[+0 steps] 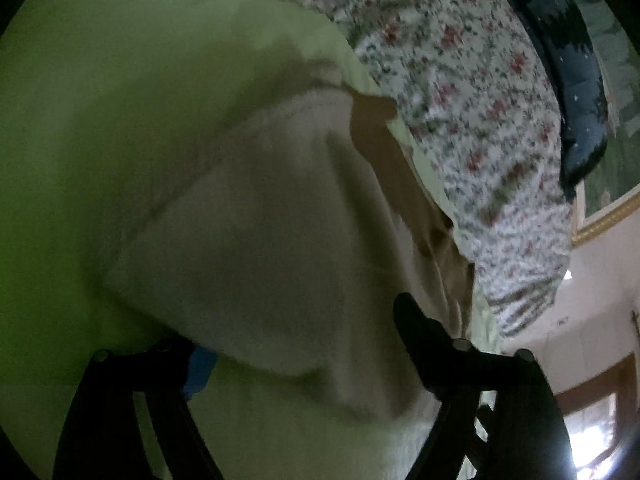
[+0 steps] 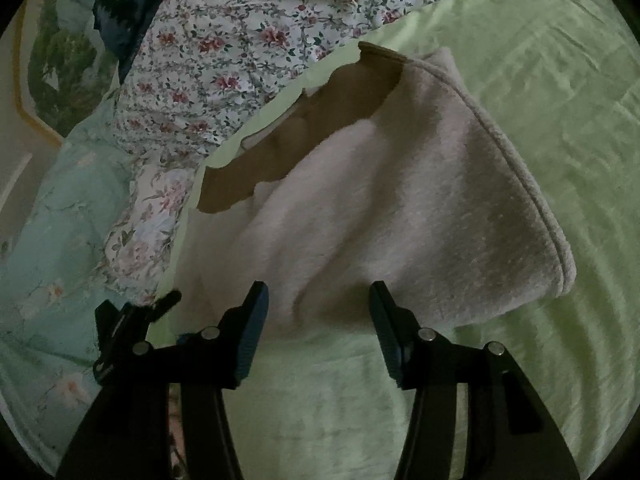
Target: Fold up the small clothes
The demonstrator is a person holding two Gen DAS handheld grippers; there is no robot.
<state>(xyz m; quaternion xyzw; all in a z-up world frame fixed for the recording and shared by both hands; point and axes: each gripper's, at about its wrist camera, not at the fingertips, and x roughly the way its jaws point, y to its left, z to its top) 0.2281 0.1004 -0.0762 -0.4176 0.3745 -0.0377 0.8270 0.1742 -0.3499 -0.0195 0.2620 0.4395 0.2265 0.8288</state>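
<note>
Your right gripper (image 2: 318, 304) jaws spread at the grey garment (image 2: 400, 208) edge; left gripper (image 1: 296, 344) jaws spread w/ garment between.

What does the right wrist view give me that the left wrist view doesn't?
Right wrist only: the right tongs, open and empty short of the garment's near edge, the left tongs' tip beside that edge, and a teal floral pillow. Left wrist only: a bright window. Both: the beige garment on the green sheet, its brown inner layer, and the floral quilt.
</note>
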